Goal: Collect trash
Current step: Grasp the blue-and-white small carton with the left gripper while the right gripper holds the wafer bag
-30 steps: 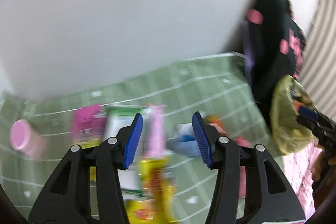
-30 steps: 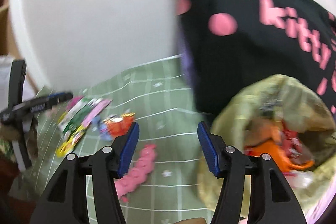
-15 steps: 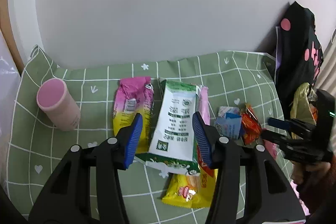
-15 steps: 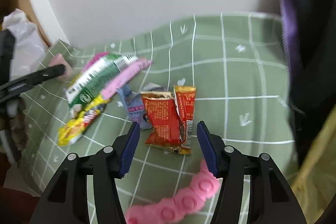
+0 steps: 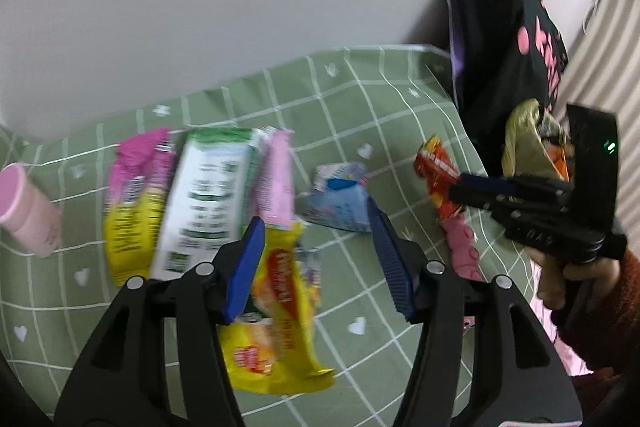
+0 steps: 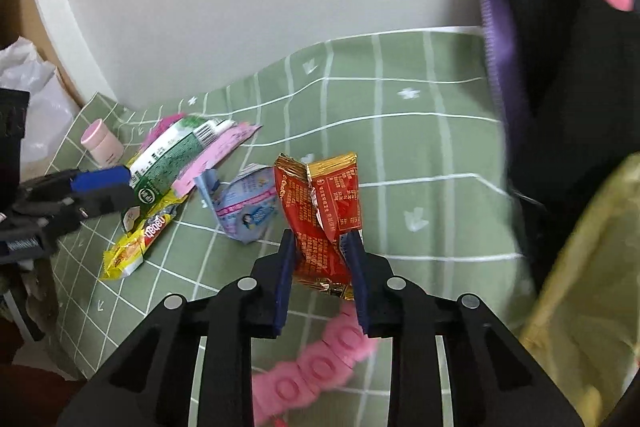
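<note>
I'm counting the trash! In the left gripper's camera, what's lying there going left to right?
Pink cup → magenta-yellow wrapper → green-white packet → blue wrapper → red wrapper, pinched by the right gripper → trash bag.

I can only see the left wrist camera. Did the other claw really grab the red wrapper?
Observer: Yes. In the right wrist view the right claw is shut on the red wrapper, with both blue pads squeezing its lower half.
Child: Is there anything past the pink cup?
Observer: A white plastic bag sits beyond that end of the green cloth.
Child: What's the pink thing under that claw?
Observer: A pink strip made of round ringed bumps in a row, lying on the cloth.
</note>
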`<state>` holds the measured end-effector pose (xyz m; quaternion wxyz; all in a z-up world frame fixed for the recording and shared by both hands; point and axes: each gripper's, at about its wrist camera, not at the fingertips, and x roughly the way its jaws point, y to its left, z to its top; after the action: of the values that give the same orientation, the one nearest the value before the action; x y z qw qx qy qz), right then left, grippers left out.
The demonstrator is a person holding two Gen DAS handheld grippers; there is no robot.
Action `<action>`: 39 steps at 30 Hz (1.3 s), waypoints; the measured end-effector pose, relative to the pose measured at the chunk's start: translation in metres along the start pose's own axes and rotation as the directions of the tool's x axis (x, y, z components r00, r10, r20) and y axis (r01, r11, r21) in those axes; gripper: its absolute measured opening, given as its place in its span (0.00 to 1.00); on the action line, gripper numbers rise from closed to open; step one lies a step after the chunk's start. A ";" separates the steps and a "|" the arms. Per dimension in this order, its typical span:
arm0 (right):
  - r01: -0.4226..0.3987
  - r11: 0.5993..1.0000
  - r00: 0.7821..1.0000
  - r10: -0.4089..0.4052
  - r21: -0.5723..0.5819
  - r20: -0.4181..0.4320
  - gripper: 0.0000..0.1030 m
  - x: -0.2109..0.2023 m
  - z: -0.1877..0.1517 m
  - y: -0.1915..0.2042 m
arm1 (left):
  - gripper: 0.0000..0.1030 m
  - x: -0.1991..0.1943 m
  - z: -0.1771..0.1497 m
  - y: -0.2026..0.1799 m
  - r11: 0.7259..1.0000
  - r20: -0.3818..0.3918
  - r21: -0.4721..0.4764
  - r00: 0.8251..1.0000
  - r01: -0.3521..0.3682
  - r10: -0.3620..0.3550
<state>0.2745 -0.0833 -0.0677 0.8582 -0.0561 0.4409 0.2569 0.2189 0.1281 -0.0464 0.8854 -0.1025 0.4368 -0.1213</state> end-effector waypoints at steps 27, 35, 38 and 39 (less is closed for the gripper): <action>0.150 0.985 0.988 -0.152 0.085 0.020 0.24 -0.048 -0.024 -0.028 | 0.29 0.067 0.027 -0.034 0.996 -0.058 0.061 0.996 -0.061 0.065; 0.193 0.977 0.980 -0.197 0.093 0.037 0.25 -0.062 -0.026 -0.026 | 0.29 0.034 0.044 -0.051 0.996 0.014 0.084 1.000 -0.012 0.011; 0.216 0.972 0.974 -0.221 0.093 0.052 0.25 -0.071 -0.025 -0.029 | 0.29 0.022 0.056 -0.062 0.994 0.044 0.106 0.999 0.020 -0.024; 0.220 0.971 0.972 -0.226 0.096 0.057 0.25 -0.074 -0.025 -0.030 | 0.29 0.018 0.059 -0.066 0.993 0.054 0.115 0.998 0.025 -0.032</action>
<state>0.2352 -0.1465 -0.0288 0.8978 -0.0583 0.4134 0.1405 0.2683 0.0641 -0.0054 0.8998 -0.0613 0.4029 -0.1559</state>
